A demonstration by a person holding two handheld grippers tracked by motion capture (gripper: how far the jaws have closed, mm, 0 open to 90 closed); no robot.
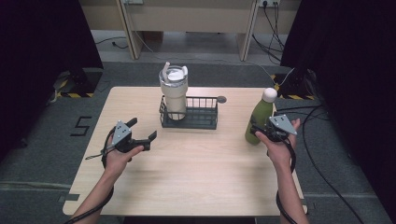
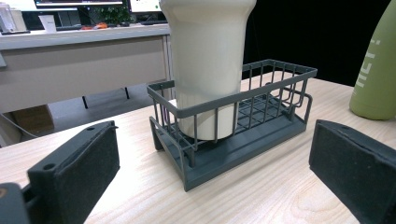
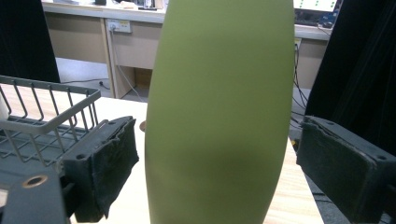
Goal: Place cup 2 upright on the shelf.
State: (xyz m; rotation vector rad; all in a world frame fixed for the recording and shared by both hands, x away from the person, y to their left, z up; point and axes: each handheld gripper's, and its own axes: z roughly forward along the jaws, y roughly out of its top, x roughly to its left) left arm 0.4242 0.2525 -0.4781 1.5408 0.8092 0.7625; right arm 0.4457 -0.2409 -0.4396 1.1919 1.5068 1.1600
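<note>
Green bottle point(image 1: 259, 118) with a white cap stands upright near the right edge of the surface point(image 1: 196, 177); it sits well to the right of the dark wire basket point(image 1: 201, 117); the right tool point(image 1: 261, 132) is right at the bottle, low on its side; in the right gripper view the bottle point(image 3: 217, 116) stands between the two black pads point(image 3: 109, 161); the left pad looks just beside the bottle and the right pad is a little apart from it; the pads do not squeeze it, so the tool is wide with the bottle in the gap. A tall cream cup point(image 1: 174, 93) with a lid and a straw stands upright in the left end of the basket; the left tool point(image 1: 142, 132) is over the left part of the surface, near the basket but apart from it; its jaws are wide and hold nothing; they point toward the basket point(image 2: 233, 135) and the cup point(image 2: 208, 70).
</note>
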